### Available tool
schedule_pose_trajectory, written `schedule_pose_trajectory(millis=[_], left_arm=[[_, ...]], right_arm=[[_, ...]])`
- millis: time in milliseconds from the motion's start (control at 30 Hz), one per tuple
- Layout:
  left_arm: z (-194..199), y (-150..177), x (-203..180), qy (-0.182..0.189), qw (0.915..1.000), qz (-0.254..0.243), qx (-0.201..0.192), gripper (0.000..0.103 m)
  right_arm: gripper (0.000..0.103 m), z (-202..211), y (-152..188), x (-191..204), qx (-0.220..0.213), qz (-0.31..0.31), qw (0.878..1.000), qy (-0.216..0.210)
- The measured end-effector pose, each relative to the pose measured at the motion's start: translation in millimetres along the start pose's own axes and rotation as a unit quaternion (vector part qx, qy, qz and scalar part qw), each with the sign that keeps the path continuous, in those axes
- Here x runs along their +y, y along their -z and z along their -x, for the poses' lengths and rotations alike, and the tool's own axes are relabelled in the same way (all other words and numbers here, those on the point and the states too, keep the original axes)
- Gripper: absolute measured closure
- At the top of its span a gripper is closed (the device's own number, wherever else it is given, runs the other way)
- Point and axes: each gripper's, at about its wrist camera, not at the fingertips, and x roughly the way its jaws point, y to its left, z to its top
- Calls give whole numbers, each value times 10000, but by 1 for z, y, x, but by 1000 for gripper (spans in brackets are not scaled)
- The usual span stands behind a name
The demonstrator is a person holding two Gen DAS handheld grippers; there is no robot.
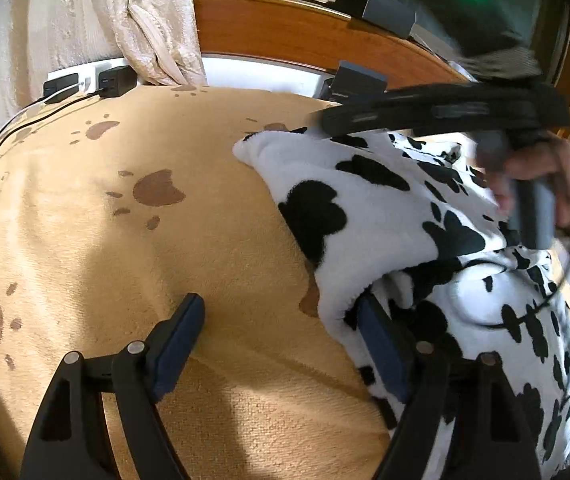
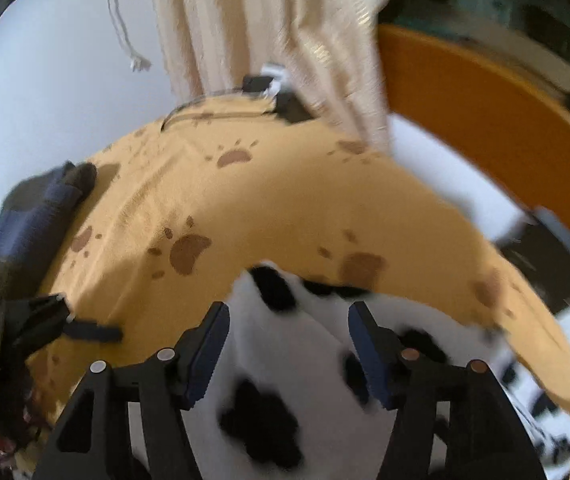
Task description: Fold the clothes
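The cow-print fleece garment (image 1: 389,216) is lying bunched on the paw-print blanket (image 1: 125,240), under the right tongs (image 2: 288,344) and touching the right finger of the left tongs (image 1: 281,336), both released. Whichever fold is in hand, each should be pinching one edge, lifting evenly. One garment, two tongs.

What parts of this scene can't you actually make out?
- Left wrist view: the garment runs off the right edge; the right gripper is motion-blurred, its tips unclear.
- Right wrist view: whole picture blurred; the dark pile at left is unidentifiable; the garment's lower part is cut off.
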Motion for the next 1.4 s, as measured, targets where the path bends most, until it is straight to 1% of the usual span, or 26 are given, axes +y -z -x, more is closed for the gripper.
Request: schedule_pose_trajectory(millis=[67, 167, 267, 367, 400, 467, 533, 633, 667, 733, 800, 867, 900, 933, 967, 1033, 1167, 1233, 1300, 1333, 1400], left_arm=[[1, 0, 3, 17, 10000, 37, -44, 21], [7, -2, 9, 79, 9996, 155, -210, 21], [17, -5, 18, 212, 9978, 359, -514, 21], [32, -9, 25, 242, 9933, 638, -937, 21], [36, -12, 24, 258, 9920, 706, -1010, 21], [40, -23, 13, 375, 9916, 700, -1017, 19], [37, -35, -10, 452, 9939, 487, -875, 18], [11, -58, -57, 533, 9977, 19, -415, 15], [0, -58, -63, 470, 9985, -53, -277, 15], [-22, -55, -72, 320, 9993, -174, -6, 15], [-45, -53, -82, 169, 9991, -296, 265, 15], [-67, -51, -92, 18, 9977, -417, 536, 15], [-67, -47, -93, 4, 9975, -504, 491, 16], [-65, -42, -93, -1, 9973, -595, 422, 16], [-64, -38, -94, -7, 9970, -685, 353, 16], [-62, -35, -94, 0, 9969, -716, 332, 16], [-60, -37, -96, 4, 9965, -733, 396, 15], [-56, -41, -97, -4, 9965, -709, 443, 15], [-48, -48, -99, 29, 9971, -682, 350, 15], [-46, -53, -100, 57, 9972, -684, 293, 15], [-45, -63, -104, 66, 9974, -683, 216, 13]], right_arm=[[39, 26, 20, -18, -92, -299, 9993, 200], [39, 61, 60, -45, -143, -684, 9957, 610], [39, 92, 107, -68, -128, -1018, 9893, 1038], [39, 115, 148, -89, -108, -1475, 9801, 1326], [39, 124, 161, -96, -103, -1643, 9763, 1405], [39, 140, 182, -108, -109, -1915, 9689, 1562], [39, 154, 197, -117, -156, -2129, 9622, 1690], [39, 168, 201, -125, -402, -2352, 9549, 1769], [39, 169, 199, -125, -460, -2344, 9557, 1717], [39, 163, 195, -122, -434, -2186, 9616, 1601], [39, 152, 196, -120, -280, -2043, 9662, 1549], [39, 134, 207, -121, 74, -1945, 9695, 1488], [39, 126, 213, -121, 228, -1896, 9708, 1449], [39, 123, 220, -121, 247, -1835, 9728, 1393], [39, 125, 226, -120, 102, -1736, 9755, 1347], [39, 128, 232, -118, -9, -1622, 9786, 1264], [38, 130, 236, -117, -115, -1561, 9799, 1238], [38, 135, 235, -120, -124, -1648, 9799, 1113], [37, 143, 235, -130, -217, -1887, 9770, 964], [37, 151, 234, -136, -359, -2063, 9732, 954], [37, 170, 231, -149, -667, -2360, 9635, 1075]])
